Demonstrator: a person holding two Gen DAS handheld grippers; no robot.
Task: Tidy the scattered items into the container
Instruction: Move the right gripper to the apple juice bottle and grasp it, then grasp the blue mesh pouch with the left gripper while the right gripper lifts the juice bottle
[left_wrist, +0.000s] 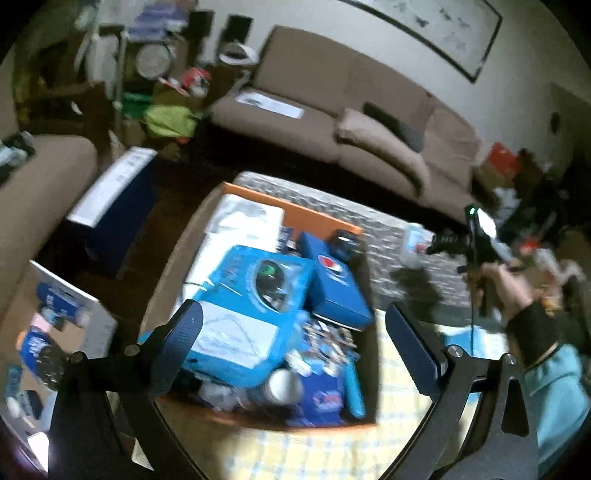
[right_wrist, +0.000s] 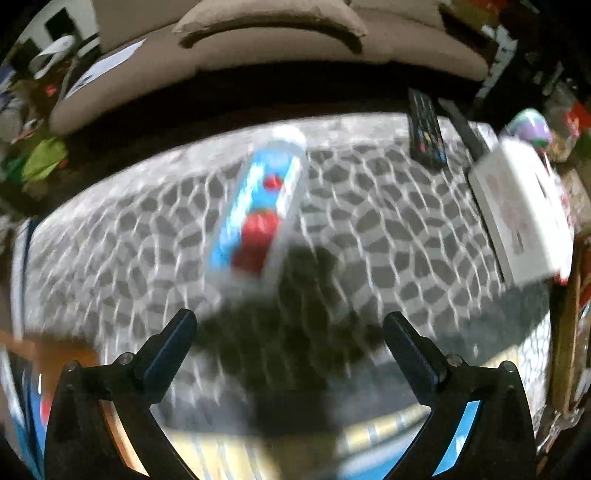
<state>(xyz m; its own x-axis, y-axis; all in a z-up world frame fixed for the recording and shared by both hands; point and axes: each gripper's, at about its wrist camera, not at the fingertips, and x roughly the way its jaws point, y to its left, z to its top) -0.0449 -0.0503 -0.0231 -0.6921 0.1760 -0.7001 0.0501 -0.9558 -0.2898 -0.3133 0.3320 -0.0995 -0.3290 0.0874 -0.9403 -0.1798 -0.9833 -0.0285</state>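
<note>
Both jaws stand spread and empty: the right gripper (right_wrist: 290, 332) faces a blurred blue-red packet (right_wrist: 258, 218) at frame centre, likely next; the left gripper (left_wrist: 291, 332) hovers over the full cardboard box (left_wrist: 166, 280).

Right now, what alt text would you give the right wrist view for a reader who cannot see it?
The open right claw hangs empty over a grey cobble-patterned cloth, aimed at a blurred clear packet with blue and red print lying ahead. A black remote and a white box lie further right; a brown sofa stands behind.
</note>
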